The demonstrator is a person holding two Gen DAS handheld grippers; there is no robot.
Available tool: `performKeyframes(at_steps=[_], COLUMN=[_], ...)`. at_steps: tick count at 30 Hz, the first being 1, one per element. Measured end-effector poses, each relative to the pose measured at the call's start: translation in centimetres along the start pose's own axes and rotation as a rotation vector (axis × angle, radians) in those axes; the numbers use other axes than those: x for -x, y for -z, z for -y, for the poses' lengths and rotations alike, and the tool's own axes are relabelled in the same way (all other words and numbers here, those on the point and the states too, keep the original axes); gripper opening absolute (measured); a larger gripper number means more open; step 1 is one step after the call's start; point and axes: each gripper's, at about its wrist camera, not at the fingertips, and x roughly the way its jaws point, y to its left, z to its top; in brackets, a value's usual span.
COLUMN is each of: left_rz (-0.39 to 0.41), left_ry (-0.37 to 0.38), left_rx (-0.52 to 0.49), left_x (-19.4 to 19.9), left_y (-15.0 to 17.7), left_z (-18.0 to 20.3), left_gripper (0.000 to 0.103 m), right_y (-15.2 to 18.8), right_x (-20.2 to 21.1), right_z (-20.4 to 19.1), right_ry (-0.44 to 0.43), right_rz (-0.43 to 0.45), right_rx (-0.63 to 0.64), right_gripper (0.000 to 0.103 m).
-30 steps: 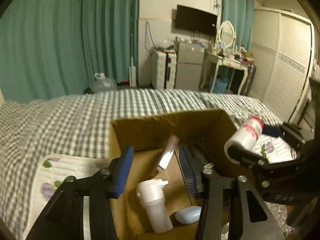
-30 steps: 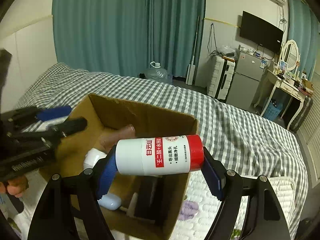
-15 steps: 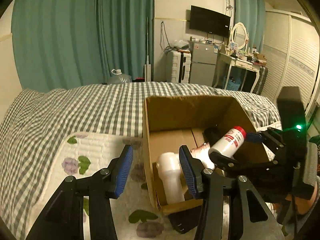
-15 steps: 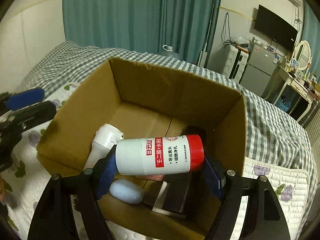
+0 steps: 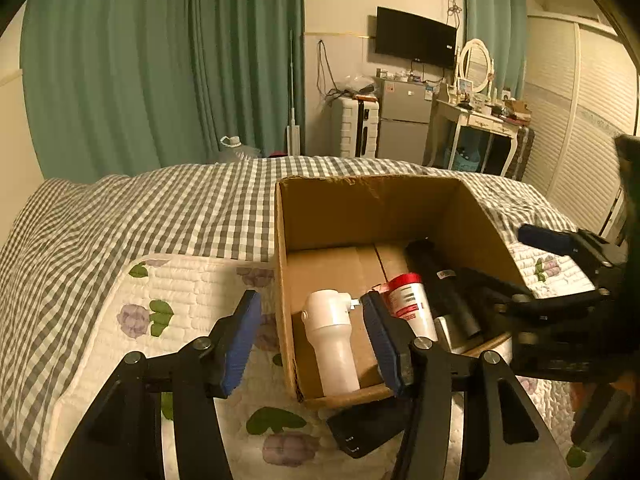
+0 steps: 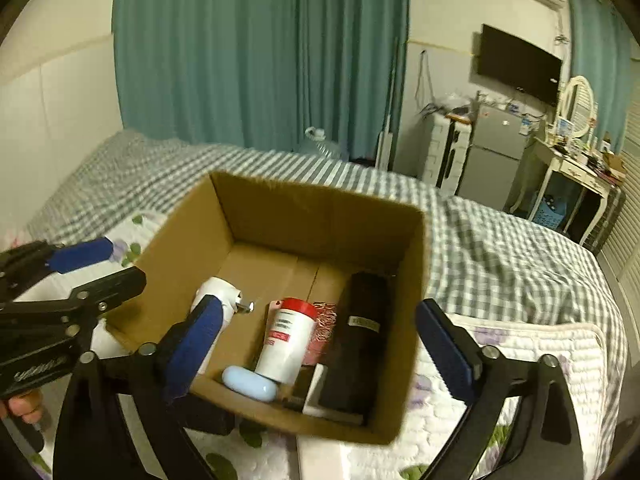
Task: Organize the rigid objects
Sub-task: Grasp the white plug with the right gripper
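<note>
An open cardboard box [image 6: 320, 216] [image 5: 360, 208] stands on the bed. In it lie a white bottle with a red cap [image 6: 285, 340] [image 5: 408, 300], a white device [image 5: 332, 340] [image 6: 212, 296], a black cylinder [image 6: 360, 344] [image 5: 440, 284], a pale blue oval case [image 6: 249, 388] and a pink item [image 6: 325, 328]. My right gripper [image 6: 320, 352] is open and empty above the box's near edge. My left gripper [image 5: 312, 340] is open and empty at the box's left wall.
A black flat object [image 5: 368, 424] lies on the flowered quilt [image 5: 180, 300] in front of the box. The checked bedspread [image 5: 160, 208] stretches behind. Teal curtains, a fridge [image 5: 404, 128] and a dressing table [image 5: 480, 120] stand beyond the bed.
My right gripper has opened and let go of the red-capped bottle, which now lies in the box. The right gripper has pulled back. My left gripper shifted slightly left.
</note>
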Motion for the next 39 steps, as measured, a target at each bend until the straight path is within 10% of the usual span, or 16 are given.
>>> performKeyframes(at_steps=[14, 30, 39], left_rz=[0.031, -0.149, -0.222], left_ry=[0.033, 0.048, 0.094], left_rx=[-0.037, -0.075, -0.13], left_x=[3.7, -0.6, -3.0], left_y=[2.4, 8.8, 10.4], left_z=[1.4, 2.1, 3.1], left_gripper=[0.061, 0.062, 0.062], right_y=[6.1, 9.7, 11.2], right_x=[6.3, -1.2, -6.1], right_z=[2.4, 0.4, 0.6], right_ry=[0.072, 0.061, 0.028], right_rz=[0.007, -0.225, -0.372], right_rx=[-0.084, -0.016, -0.048], right_gripper=[0.103, 0.102, 0.076])
